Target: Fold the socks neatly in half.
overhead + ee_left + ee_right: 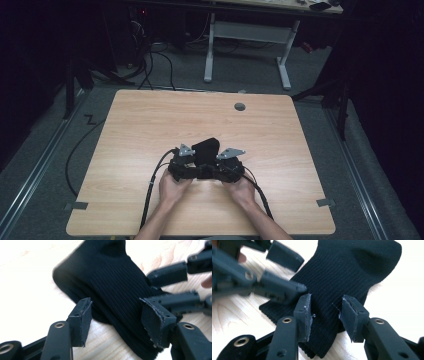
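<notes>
Pale wood table (150, 125) under a dark room; lower centre of the high view, my black sock (206, 150) lies flat, cuff toward me. Just below it sit the left gripper (115, 315) and right gripper (325, 315), each with jaws spread wide astride the ribbed cuff, pads off the cloth. I judge I've set them there to pinch both cuff edges together.
</notes>
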Available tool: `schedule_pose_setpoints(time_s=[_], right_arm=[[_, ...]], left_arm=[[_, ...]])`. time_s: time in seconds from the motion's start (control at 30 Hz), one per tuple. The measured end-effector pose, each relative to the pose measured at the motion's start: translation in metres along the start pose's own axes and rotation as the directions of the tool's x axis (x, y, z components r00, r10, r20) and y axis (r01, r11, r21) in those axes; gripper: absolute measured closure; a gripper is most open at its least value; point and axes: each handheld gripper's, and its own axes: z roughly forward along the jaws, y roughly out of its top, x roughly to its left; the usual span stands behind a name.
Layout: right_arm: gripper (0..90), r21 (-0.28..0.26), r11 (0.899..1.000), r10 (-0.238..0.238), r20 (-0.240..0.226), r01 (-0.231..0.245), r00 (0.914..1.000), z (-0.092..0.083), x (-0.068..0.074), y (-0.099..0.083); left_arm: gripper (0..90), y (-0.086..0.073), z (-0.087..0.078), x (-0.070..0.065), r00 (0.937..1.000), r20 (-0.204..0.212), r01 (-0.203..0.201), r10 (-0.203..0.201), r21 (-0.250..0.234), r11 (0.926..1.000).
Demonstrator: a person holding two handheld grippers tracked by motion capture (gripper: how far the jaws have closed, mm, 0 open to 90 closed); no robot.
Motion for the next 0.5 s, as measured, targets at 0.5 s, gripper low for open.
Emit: schedule_pose_setpoints(time_s=[0.5], right_arm=[[56.1,-0.017,1.0,-0.017,0.002,0.017,0.9999,-0.011,0.005,-0.013]], left_arm=[[45.3,0.038,0.014,0.024,0.9943,-0.068,0.08,-0.081,-0.024,0.9965]])
